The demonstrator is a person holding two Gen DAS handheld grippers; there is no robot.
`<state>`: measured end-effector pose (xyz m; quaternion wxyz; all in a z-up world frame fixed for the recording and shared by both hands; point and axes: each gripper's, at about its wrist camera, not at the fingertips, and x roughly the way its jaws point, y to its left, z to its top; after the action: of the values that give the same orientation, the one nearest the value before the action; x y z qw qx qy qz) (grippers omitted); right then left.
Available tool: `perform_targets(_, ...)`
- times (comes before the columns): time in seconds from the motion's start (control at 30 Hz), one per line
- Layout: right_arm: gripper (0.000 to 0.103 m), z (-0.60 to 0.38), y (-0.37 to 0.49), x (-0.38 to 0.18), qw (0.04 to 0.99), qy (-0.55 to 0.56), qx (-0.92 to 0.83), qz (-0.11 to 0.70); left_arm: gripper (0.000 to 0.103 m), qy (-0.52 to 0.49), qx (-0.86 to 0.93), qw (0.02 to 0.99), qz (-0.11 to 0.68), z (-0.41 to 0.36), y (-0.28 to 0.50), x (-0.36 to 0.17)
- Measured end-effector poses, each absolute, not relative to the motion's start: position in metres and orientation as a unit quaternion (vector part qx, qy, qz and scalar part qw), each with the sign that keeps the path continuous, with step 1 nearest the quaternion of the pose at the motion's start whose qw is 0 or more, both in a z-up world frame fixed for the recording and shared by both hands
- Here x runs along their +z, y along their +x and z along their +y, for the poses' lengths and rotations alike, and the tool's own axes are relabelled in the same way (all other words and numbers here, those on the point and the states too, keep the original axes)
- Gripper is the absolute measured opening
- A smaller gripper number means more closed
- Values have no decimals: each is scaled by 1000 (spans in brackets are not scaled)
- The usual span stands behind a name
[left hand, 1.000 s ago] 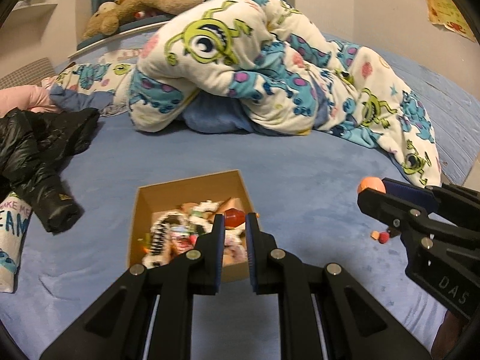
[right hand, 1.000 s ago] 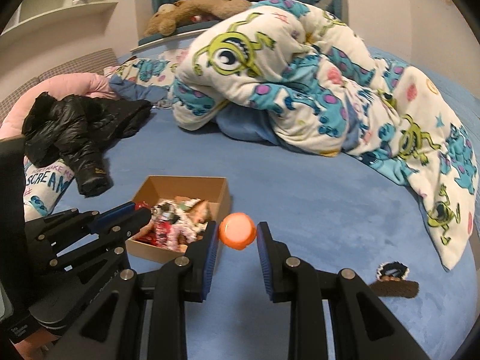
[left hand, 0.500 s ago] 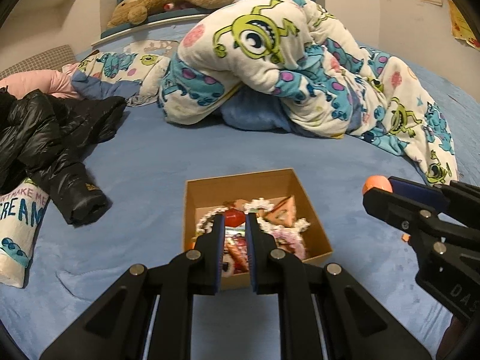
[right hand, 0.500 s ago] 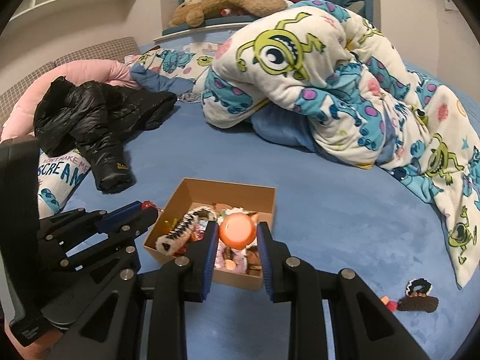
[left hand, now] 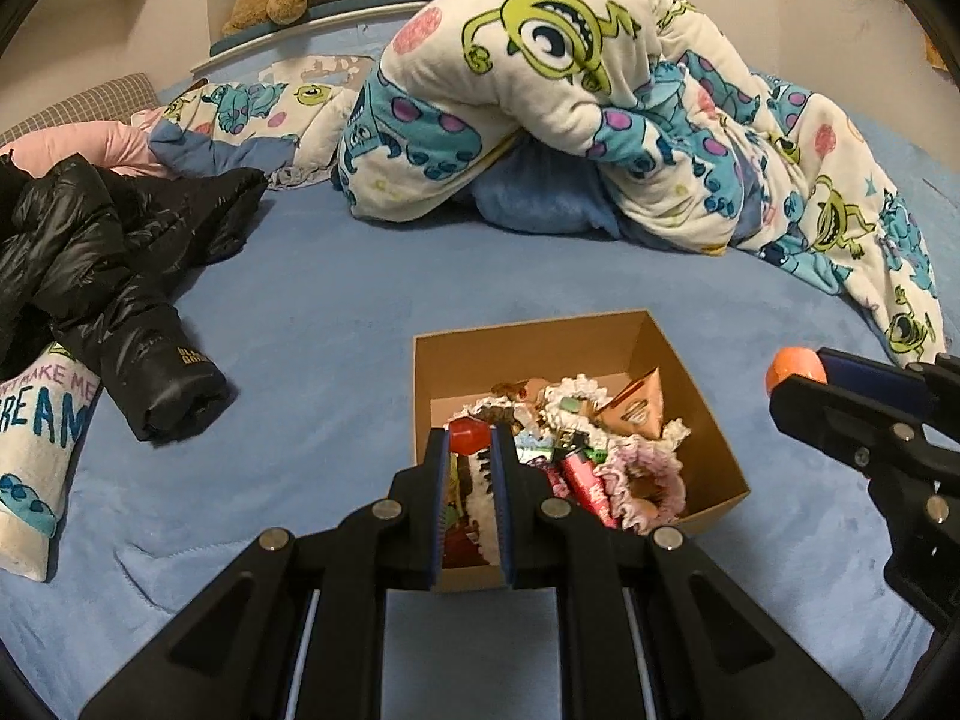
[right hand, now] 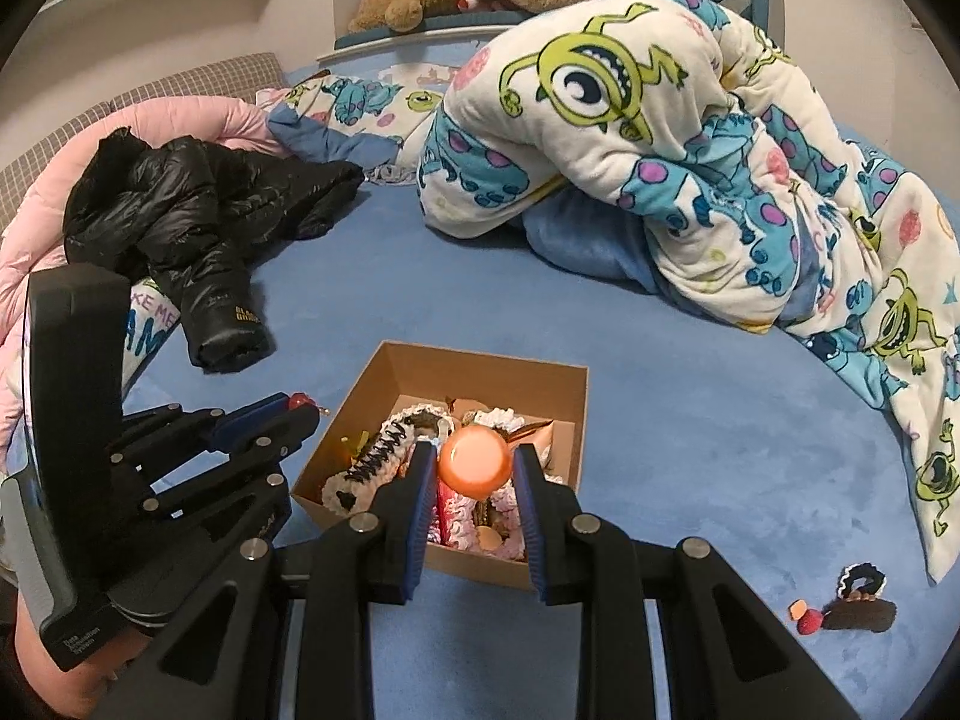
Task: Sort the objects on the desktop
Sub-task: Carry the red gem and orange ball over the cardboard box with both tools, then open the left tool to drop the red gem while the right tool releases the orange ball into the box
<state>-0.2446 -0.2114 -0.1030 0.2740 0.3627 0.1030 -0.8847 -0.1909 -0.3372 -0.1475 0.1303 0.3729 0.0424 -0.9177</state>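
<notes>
The light, smooth orange ball (right hand: 475, 461), judged slippery, is clamped across its middle by the right gripper (right hand: 474, 468) over the box (right hand: 480, 363), while a small red piece (left hand: 470, 437) is pinched in the left gripper (left hand: 470, 450).

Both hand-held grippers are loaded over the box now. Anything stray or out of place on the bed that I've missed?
Yes. A few small items lie loose on the blue bedspread, to the right of the cardboard box and well outside it: a dark hair tie, a brown piece and small red and orange bits. Nothing else looks spilled.

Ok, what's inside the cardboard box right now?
The cardboard box holds a heap: frilly scrunchies, a toothed hair clip, a red tube. The box floor and whatever lies beneath the heap are covered.
</notes>
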Motion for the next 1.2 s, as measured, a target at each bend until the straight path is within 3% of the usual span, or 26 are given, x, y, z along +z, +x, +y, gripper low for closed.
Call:
perform_targets(0.77,26,-230,-263,-150,267,392,-873,111,15,396,-909,113,55,-346,-206,-185)
perform_targets(1.07,27,-232,-267,-156,264,397,-872,113,19,395,-909,118,60,-349,-203,-189)
perform_targets(1.2,27,-235,-270,-158,263,399,-871,115,28,395,-909,120,62,-350,-202,-188)
